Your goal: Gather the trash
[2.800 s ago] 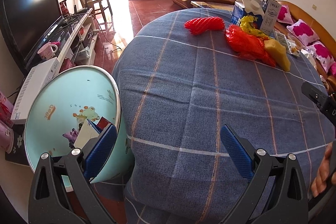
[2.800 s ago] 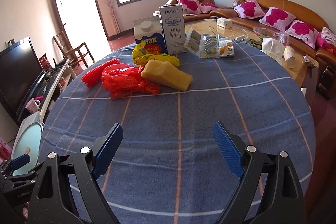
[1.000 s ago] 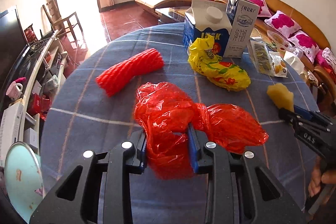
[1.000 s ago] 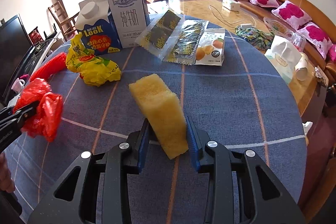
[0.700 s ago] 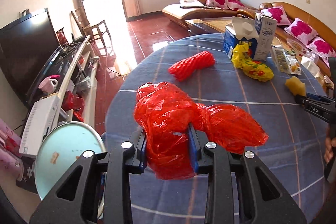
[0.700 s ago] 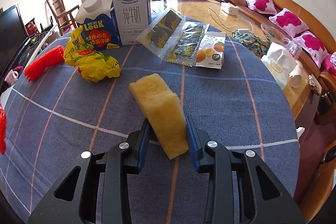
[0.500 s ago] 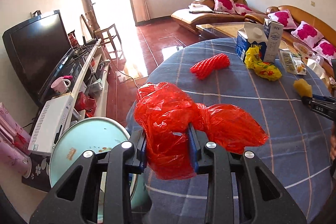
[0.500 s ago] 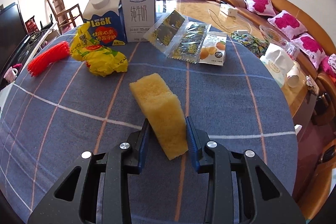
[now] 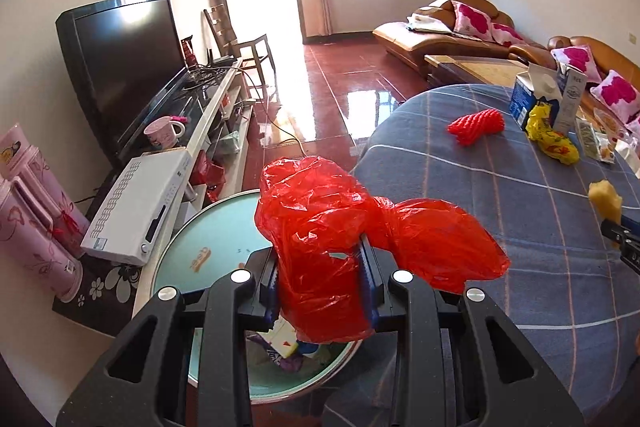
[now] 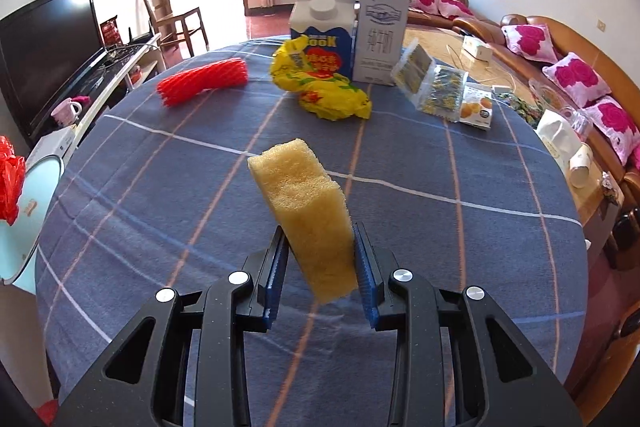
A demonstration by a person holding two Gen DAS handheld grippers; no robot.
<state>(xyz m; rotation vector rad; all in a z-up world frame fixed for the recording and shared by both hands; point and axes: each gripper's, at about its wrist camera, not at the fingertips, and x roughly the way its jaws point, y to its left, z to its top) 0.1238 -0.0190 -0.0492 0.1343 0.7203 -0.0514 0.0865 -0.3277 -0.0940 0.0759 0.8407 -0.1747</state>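
The left tool (image 9: pixel 320 291) is clamped on a crumpled red plastic bag (image 9: pixel 332 247), carried just past the table's edge and above the pale green trash bin (image 9: pixel 188 259) standing on the floor beside the table (image 9: pixel 540 227). The right tool (image 10: pixel 320 279) pinches a yellow sponge (image 10: pixel 308 211) by its lower end, held over the near middle of the table, well apart from the bin. The likeliest slip is with the bag: 1 lobe bulges out to the side, toward the table edge, so a release here could leave it draped on the bin's rim or snagged on the tablecloth rather than falling inside. Thin film also tends to cling to ribbed pads, so it may hang from the tool after the jaws part. The sponge is soft and gripped only at 1 end, leaning forward; a quick swing toward the bin could let it pivot or squeeze out and drop on the table or floor. Both tools heading for the same bin may also crowd each other. A red foam net (image 10: pixel 202 81), a yellow wrapper (image 10: pixel 328 95) and 2 cartons (image 10: pixel 352 35) wait near the far edge.
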